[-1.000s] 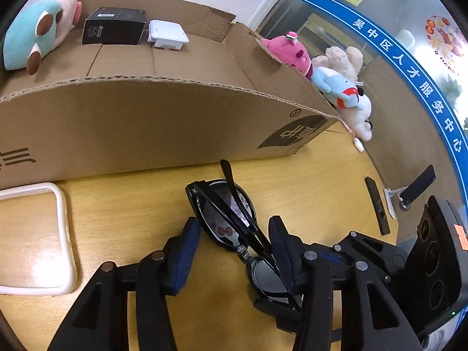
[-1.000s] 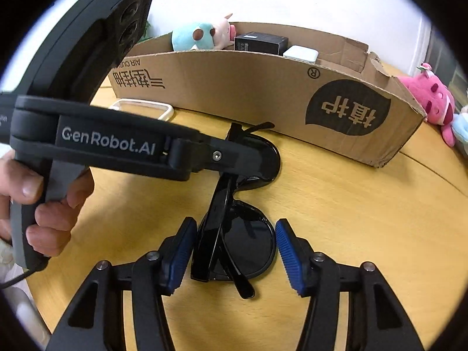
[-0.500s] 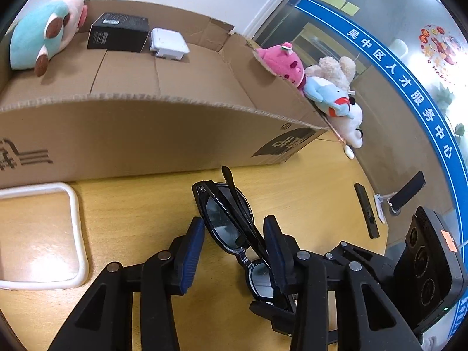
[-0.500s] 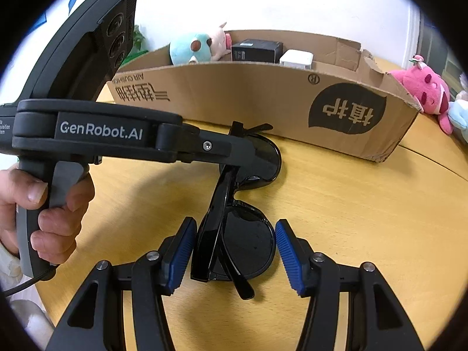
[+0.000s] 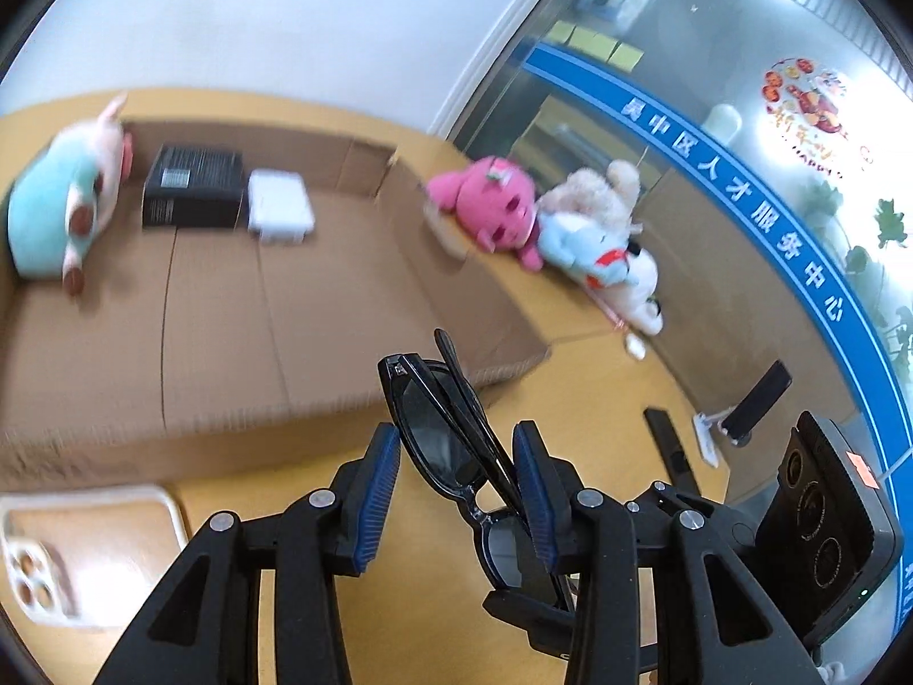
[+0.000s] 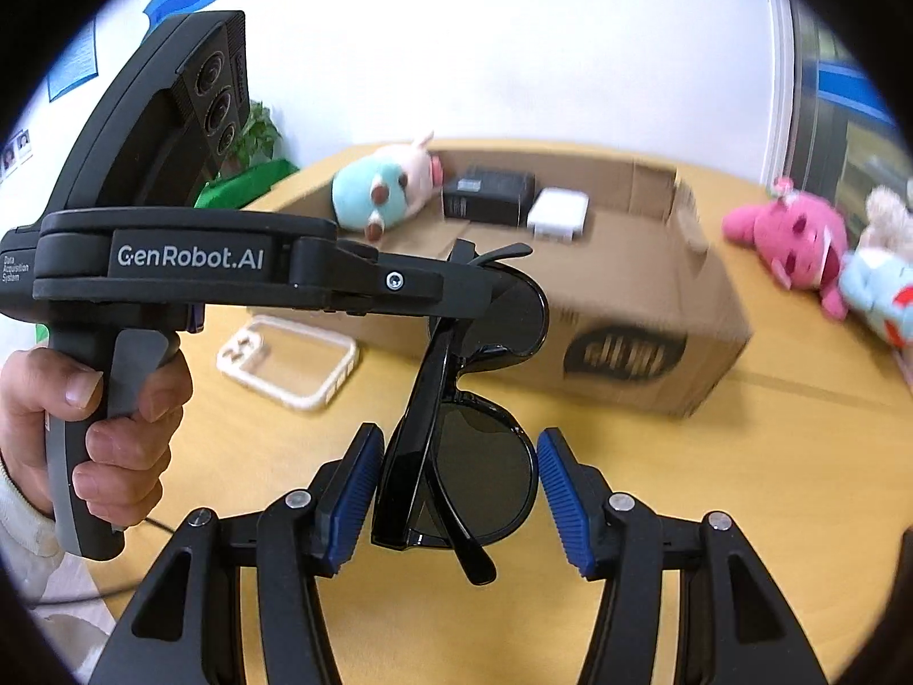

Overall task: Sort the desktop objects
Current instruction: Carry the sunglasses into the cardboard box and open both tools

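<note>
Black folded plastic sunglasses now lifted off the yellow wooden bench; 1.0 s ago they lay on it in front of the box, now they hang in air near the brown cardboard box front wall, box floor visible from above. Left gripper has narrowed since then, pads now pinching far lens/temples. Right gripper brackets near lens, gaps both sides, not clamped. Judgement: carry begun, drop into box next. Already in box: teal plush toy, black carton, white adapter. White phone case left on bench.
</note>
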`<state>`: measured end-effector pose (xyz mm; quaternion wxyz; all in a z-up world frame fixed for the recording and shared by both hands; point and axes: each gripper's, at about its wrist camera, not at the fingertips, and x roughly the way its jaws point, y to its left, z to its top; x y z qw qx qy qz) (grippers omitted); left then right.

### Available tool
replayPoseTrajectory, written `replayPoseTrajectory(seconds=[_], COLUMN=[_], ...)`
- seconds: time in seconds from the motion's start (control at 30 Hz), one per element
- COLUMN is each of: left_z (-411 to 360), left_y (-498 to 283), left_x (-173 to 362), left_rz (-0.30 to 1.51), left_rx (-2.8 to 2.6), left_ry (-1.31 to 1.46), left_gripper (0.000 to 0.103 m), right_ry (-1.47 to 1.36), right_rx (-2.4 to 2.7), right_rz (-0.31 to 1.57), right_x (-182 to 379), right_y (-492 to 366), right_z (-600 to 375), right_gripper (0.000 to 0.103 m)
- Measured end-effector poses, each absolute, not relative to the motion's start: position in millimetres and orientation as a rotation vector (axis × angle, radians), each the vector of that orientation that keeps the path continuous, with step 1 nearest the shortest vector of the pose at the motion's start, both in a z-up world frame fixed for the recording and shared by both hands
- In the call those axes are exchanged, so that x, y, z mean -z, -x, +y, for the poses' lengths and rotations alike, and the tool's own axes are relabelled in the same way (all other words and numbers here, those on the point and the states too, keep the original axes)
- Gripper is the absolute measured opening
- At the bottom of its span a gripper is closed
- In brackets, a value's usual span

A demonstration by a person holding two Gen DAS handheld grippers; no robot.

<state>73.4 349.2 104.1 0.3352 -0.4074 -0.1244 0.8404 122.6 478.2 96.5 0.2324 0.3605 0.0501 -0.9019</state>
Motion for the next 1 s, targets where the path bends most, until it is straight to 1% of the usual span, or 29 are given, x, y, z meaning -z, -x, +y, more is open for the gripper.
replayPoseTrajectory(seconds=[0.23,0.33,0.43,0.47,0.67,1.0], left_z=[350,352,355,355,367,388], left_y=[-33,-5,33,42,120,225], left_x=[-158,-179,-190,-191,-173,-110], left_rz=[-0.329,-0.333,-0.351,-0.357,-0.351,-0.386], left_rx=[-2.209,-2.189,-2.169,-2.164,-2.165,-2.111], left_ry=[0.950,0.925,0.923,0.930,1.005,1.186], left_gripper=[0.038,0.034,0.022,0.022,0.022,0.021], right_ry=[-0.886,-0.884,-0.897,-0.902,-0.997,-1.248], right_rx=[2.535,2.541,2.537,2.536,2.509,2.427], right_rz=[0.162,0.157,0.125,0.113,0.106,0.124], right_x=[-142,-152,-157,-158,-140,-92], right_y=[-81,-51,-16,-1,77,183], right_z=[477,478,482,484,488,492], right_gripper=[0.055,0.055,0.055,0.055,0.055,0.055])
